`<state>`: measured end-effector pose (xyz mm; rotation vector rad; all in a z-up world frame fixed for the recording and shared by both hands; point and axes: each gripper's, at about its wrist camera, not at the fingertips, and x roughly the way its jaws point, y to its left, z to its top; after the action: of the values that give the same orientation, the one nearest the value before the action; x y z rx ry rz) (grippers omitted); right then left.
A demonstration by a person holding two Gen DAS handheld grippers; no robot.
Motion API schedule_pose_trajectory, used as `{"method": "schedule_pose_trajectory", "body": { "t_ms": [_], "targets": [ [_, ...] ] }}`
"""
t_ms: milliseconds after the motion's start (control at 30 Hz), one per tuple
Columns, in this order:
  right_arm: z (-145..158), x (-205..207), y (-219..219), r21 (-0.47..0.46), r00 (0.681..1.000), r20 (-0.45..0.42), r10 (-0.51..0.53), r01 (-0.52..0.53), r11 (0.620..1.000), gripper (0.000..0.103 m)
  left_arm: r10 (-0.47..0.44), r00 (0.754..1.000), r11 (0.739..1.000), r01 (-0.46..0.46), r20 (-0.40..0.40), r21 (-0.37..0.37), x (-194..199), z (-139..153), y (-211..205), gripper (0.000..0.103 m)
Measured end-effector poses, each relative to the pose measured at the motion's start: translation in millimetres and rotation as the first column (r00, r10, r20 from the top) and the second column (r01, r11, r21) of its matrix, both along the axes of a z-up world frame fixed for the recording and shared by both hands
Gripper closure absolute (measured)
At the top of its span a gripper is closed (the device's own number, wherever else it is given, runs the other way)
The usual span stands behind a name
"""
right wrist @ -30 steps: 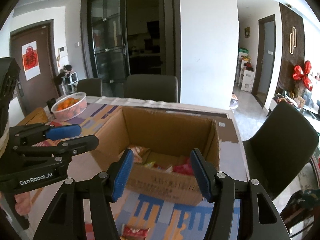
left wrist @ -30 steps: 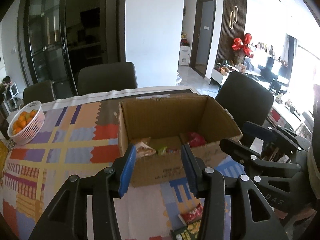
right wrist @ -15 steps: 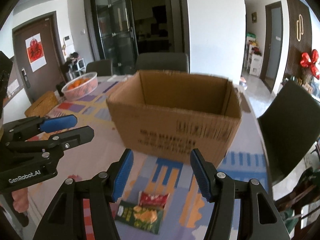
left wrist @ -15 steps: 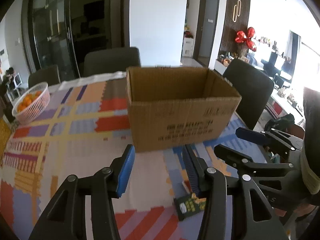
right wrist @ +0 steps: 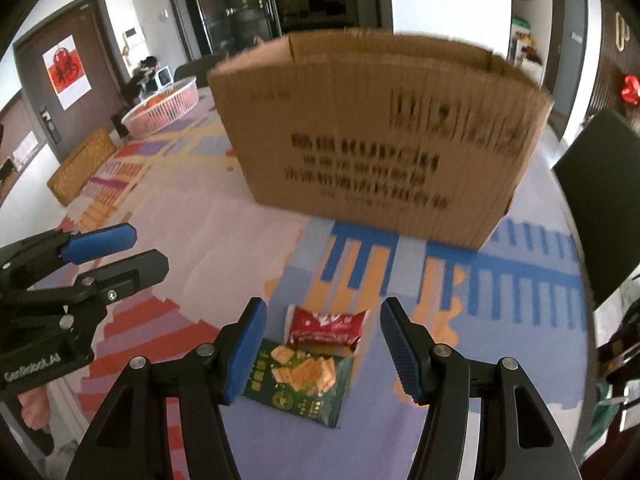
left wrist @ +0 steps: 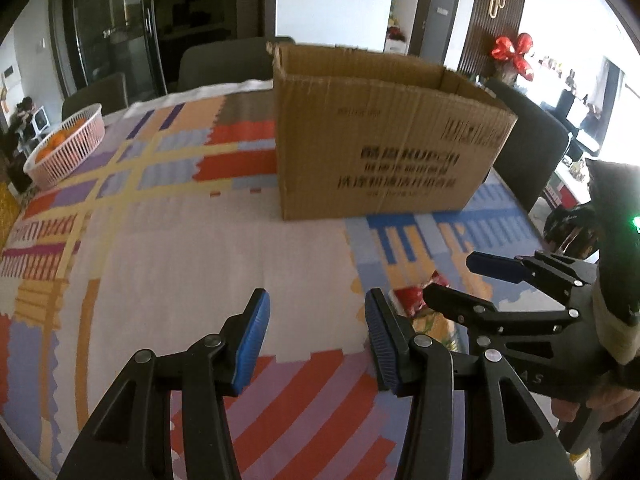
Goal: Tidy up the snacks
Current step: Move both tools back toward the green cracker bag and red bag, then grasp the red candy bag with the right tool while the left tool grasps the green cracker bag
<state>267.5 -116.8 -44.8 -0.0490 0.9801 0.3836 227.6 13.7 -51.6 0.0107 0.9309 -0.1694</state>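
A cardboard box (left wrist: 384, 136) stands open-topped on the patterned tablecloth; it also shows in the right wrist view (right wrist: 380, 136). Its contents are hidden from here. A red snack packet (right wrist: 326, 326) and a green cracker packet (right wrist: 304, 380) lie on the cloth in front of the box. My right gripper (right wrist: 322, 350) is open and empty, low over these two packets. My left gripper (left wrist: 316, 338) is open and empty over bare cloth, left of the packets. In the left wrist view the red packet (left wrist: 412, 294) peeks out behind the right gripper (left wrist: 464, 280).
A pink basket of oranges (left wrist: 64, 146) sits at the table's far left, also in the right wrist view (right wrist: 164, 108). A woven mat (right wrist: 82, 164) lies at the left edge. Dark chairs (left wrist: 528, 140) stand around the table. The table edge runs close on the right.
Both grippers have dropped from above the box to low over the table in front of it. The box interior is no longer visible; the two packets now lie between the right gripper's fingers.
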Motion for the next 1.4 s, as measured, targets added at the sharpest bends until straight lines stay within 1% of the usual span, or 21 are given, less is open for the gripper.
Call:
{"method": "schedule_pose_trajectory", "body": {
  "t_ms": [167,333,600,733,833,967,1100,1200,1300,1400],
  "targets": [
    [-23,7,6,-0.018,0.998,-0.066,0.011,-0.012,1.000,0.043,0.005,0.999,1.000,-0.004,-0.036,0.003,-2,-15,4,0.054],
    [-38,13,14,-0.052,0.995,-0.101,0.018,-0.024,0.998,0.043,0.012,0.998,1.000,-0.012,-0.056,-0.001,-1,-23,6,0.054],
    [-47,22,26,-0.098,0.993,-0.114,0.017,-0.028,0.995,0.043,0.011,0.997,1.000,-0.011,-0.072,-0.005,2,-27,6,0.054],
    [-49,22,33,-0.105,0.995,-0.099,0.017,-0.028,0.994,0.043,0.008,0.997,1.000,-0.009,-0.078,-0.008,2,-29,6,0.054],
    [-49,20,34,-0.113,0.996,-0.086,0.020,-0.029,0.993,0.051,0.002,0.997,1.000,-0.002,-0.076,-0.009,2,-28,5,0.054],
    [-47,18,31,-0.104,0.997,-0.081,0.018,-0.026,0.994,0.054,-0.021,0.998,1.000,0.020,-0.063,-0.009,0,-26,2,0.054],
    [-35,9,25,-0.096,0.999,-0.038,-0.001,-0.003,0.995,0.054,-0.072,0.996,0.997,0.071,-0.052,-0.013,-1,-22,-4,0.054],
    [-25,2,19,-0.108,1.000,-0.010,-0.027,0.026,0.994,0.054,-0.143,0.989,0.990,0.143,-0.045,-0.005,-3,-18,-13,0.054],
    [-15,-7,8,-0.106,0.998,0.010,-0.067,0.068,0.992,0.054,-0.237,0.970,0.971,0.238,-0.053,0.004,-6,-17,-25,0.054],
    [-9,-21,-4,-0.111,0.994,0.022,-0.109,0.111,0.988,0.054,-0.334,0.940,0.941,0.337,-0.069,0.037,-8,-19,-42,0.051]
  ]
}}
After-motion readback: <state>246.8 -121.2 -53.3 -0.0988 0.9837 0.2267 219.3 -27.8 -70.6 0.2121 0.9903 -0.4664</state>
